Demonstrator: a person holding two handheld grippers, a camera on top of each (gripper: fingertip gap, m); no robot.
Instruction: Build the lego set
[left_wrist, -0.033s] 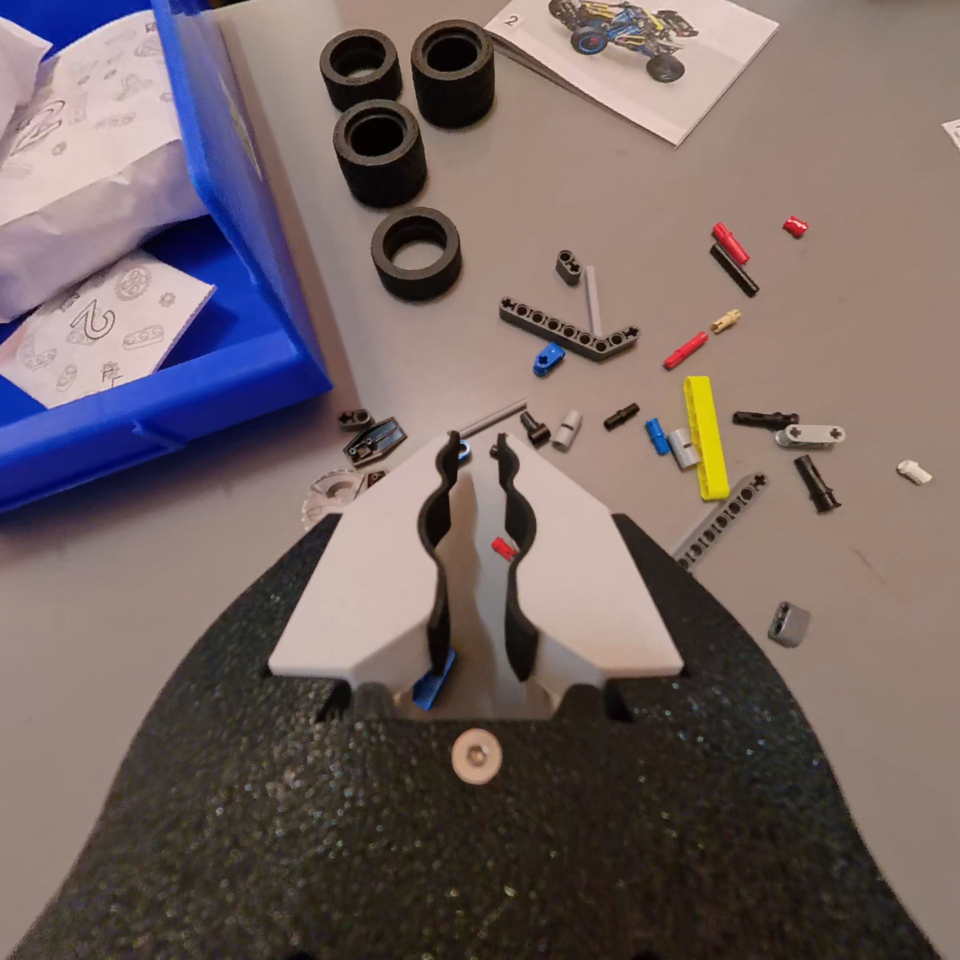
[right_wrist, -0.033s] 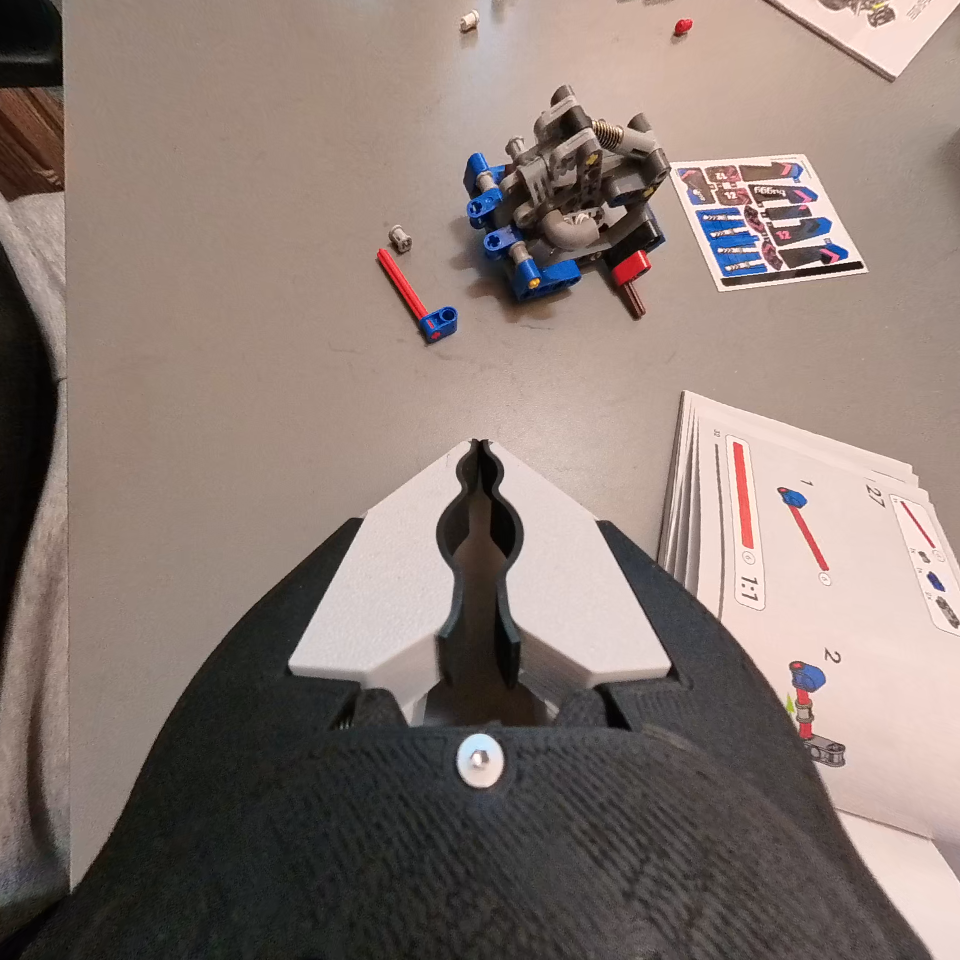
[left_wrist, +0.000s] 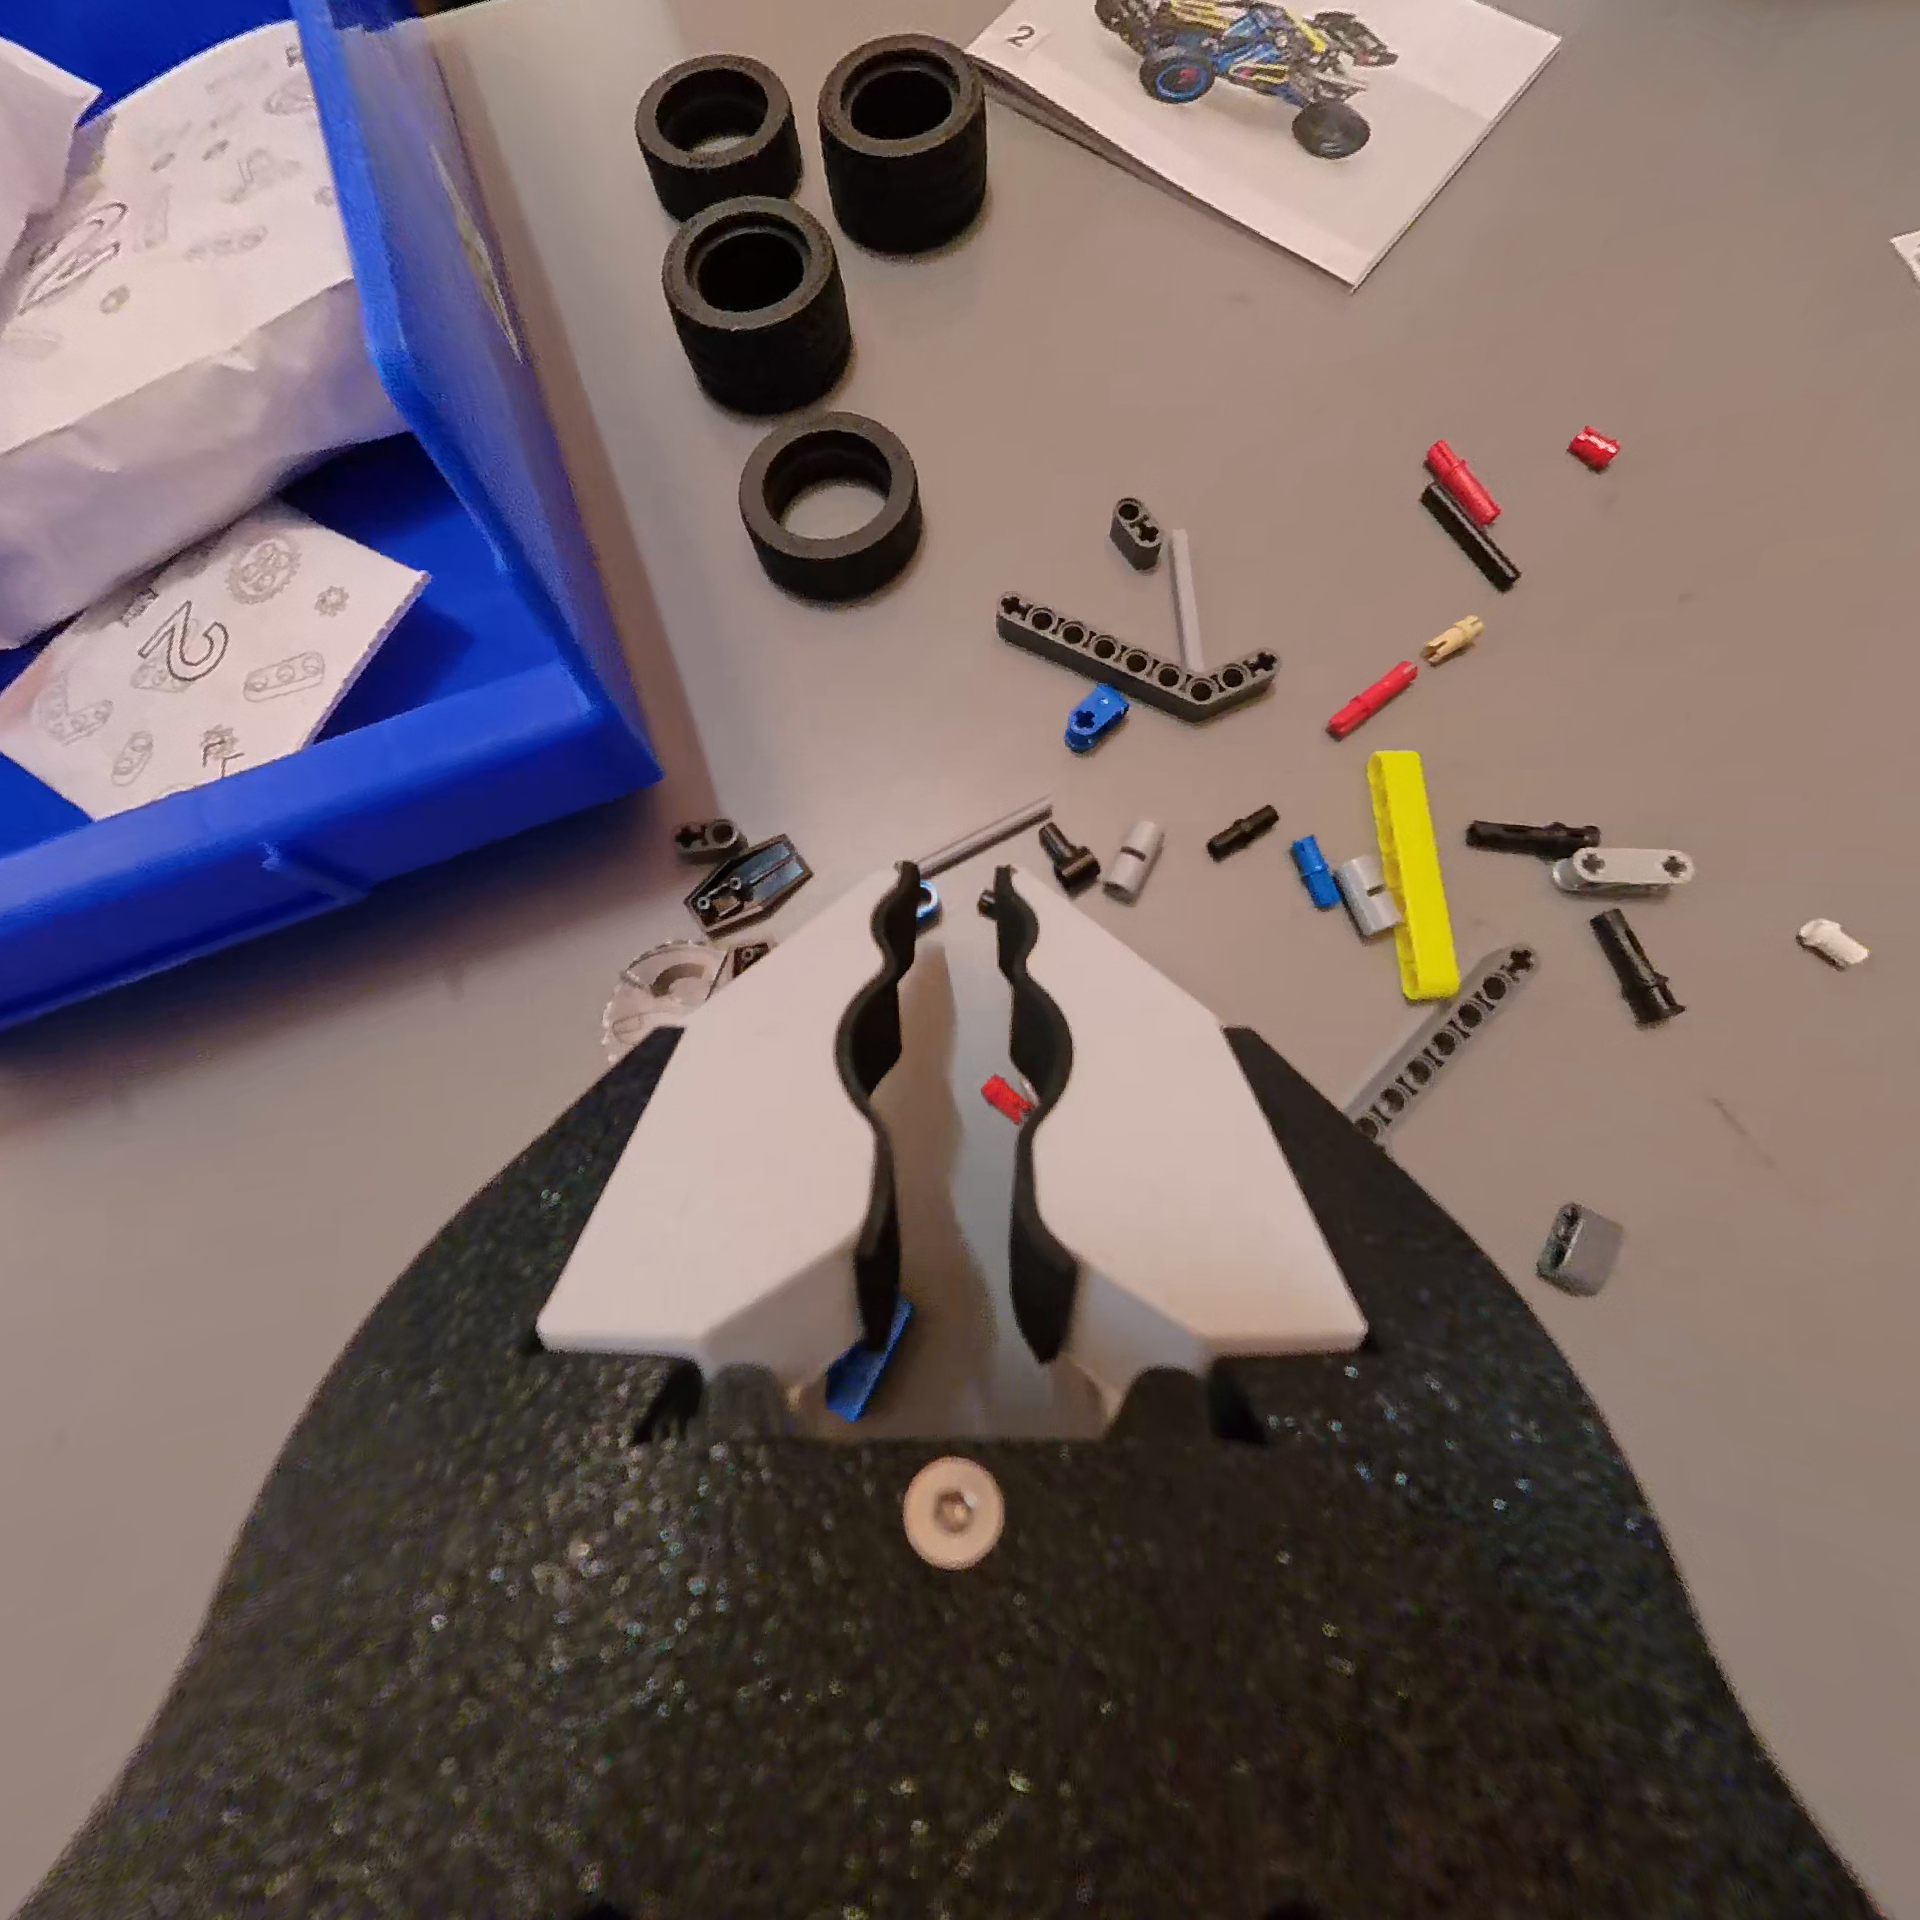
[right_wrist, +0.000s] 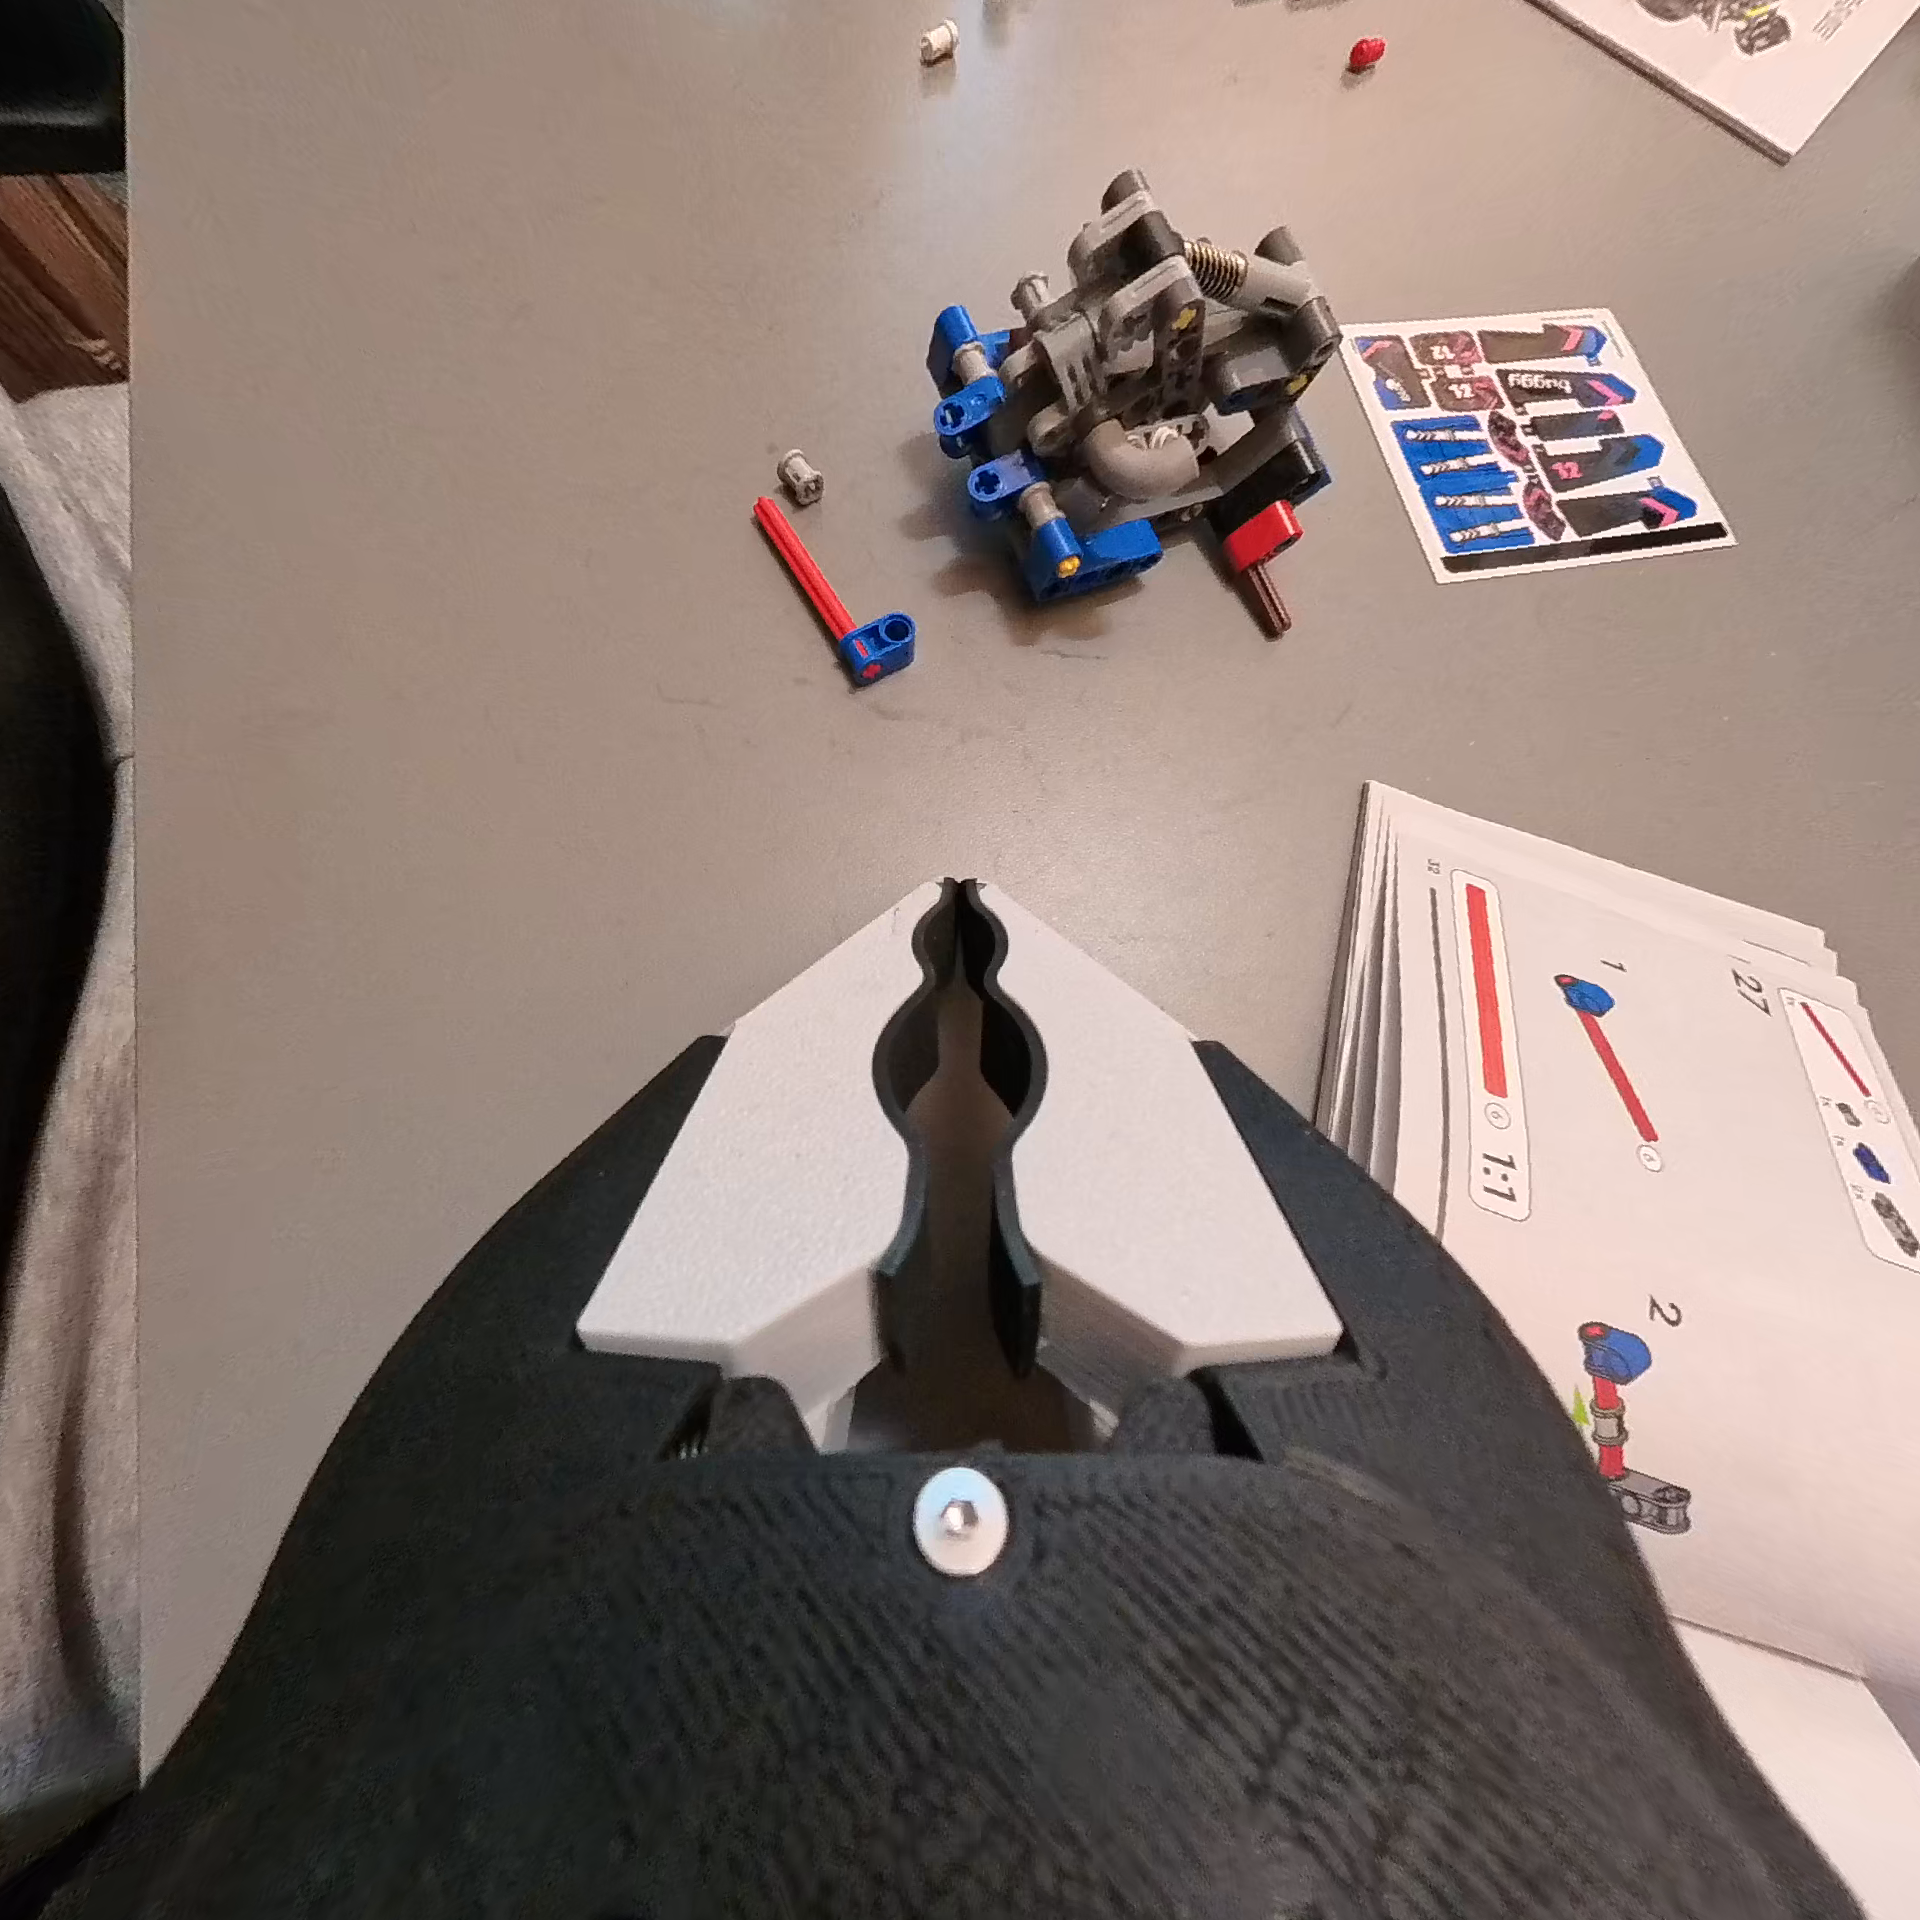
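The left gripper (left_wrist: 951, 883) hangs over the loose parts with its fingers (left_wrist: 790, 1101) slightly parted and nothing clamped between them. A small blue piece (left_wrist: 928, 894) peeps out just at the tips, beside a thin grey axle (left_wrist: 987, 831); I cannot tell which one is wanted. Whichever it is, I would come straight down, centre it in the gap, and close gently so it does not skid on the grey counter (left_wrist: 1143, 364).

Beyond the tips lie a grey angled beam with holes (left_wrist: 1132, 660), a yellow flat beam (left_wrist: 1411, 873) and four black rubber tyres (left_wrist: 831, 504), with a blue plastic bin (left_wrist: 499, 343) of paper bags at the counter's left edge.

The right gripper (right_wrist: 960, 885) has its fingers (right_wrist: 1132, 1164) pressed together at the tips, empty. Well ahead of them, mid-counter, lie a red axle with a blue connector (right_wrist: 831, 592) and, just right of it, the half-built grey and blue chassis (right_wrist: 1132, 416). The open white instruction booklet (right_wrist: 1621, 1195) rests at the near right edge; judging by it, that axle gets built up next.
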